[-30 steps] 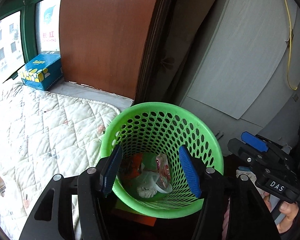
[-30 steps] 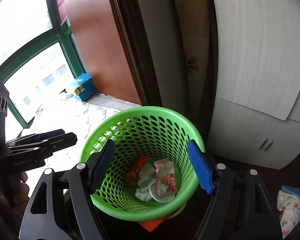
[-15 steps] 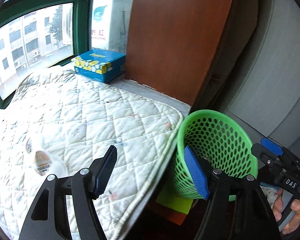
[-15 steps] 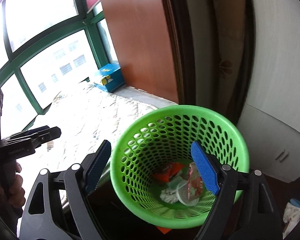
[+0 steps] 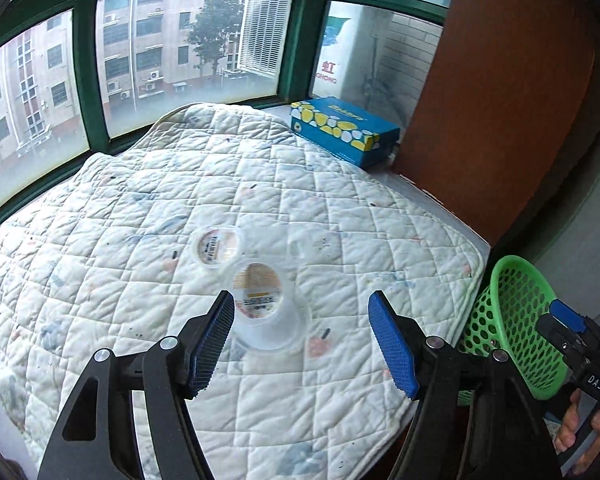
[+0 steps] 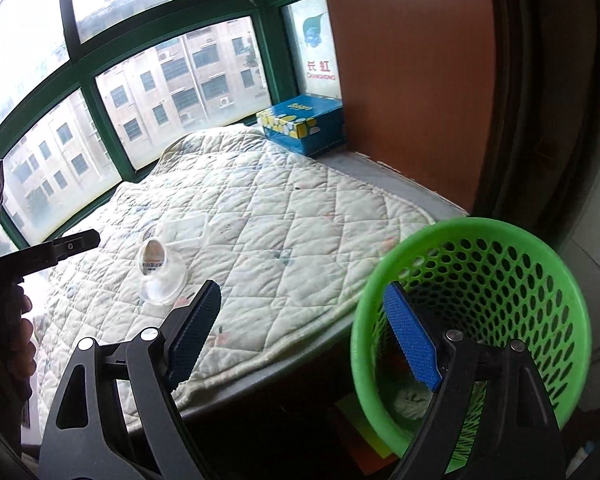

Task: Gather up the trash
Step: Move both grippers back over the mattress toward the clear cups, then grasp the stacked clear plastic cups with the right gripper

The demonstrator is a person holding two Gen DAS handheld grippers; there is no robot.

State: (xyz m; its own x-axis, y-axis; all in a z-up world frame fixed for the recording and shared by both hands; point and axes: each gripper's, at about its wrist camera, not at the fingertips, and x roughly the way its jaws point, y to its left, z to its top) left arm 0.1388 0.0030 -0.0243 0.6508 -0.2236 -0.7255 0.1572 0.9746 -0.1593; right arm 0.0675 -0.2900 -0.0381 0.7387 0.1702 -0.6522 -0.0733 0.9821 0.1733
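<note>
A quilted white pad (image 5: 148,216) covers a window ledge. On it lies a clear plastic cup (image 5: 262,312), tipped on its side with its wide mouth toward the camera and its labelled base pointing away toward the window, so its long axis runs roughly along the line the left gripper (image 5: 302,344) looks down. Just beyond the cup lies a round lid (image 5: 217,245), flat on the pad, and what looks like another clear piece of plastic (image 5: 304,246) beside it, though it is too faint to be sure.

The left gripper hovers directly before the cup. Its jaws stand well apart and hold nothing; the cup's mouth sits just off the left pad (image 5: 212,346), nearer that side than the middle of the gap.

The right gripper (image 6: 300,338) is farther off, at the pad's near edge, beside the green perforated basket (image 6: 500,236), which stands below the ledge with crumpled trash inside. Its jaws have just been opening and are wide, with nothing between them. From there the cup (image 6: 161,276) lies up and to the left.

The left hand is the nearer one for the pickup.
</note>
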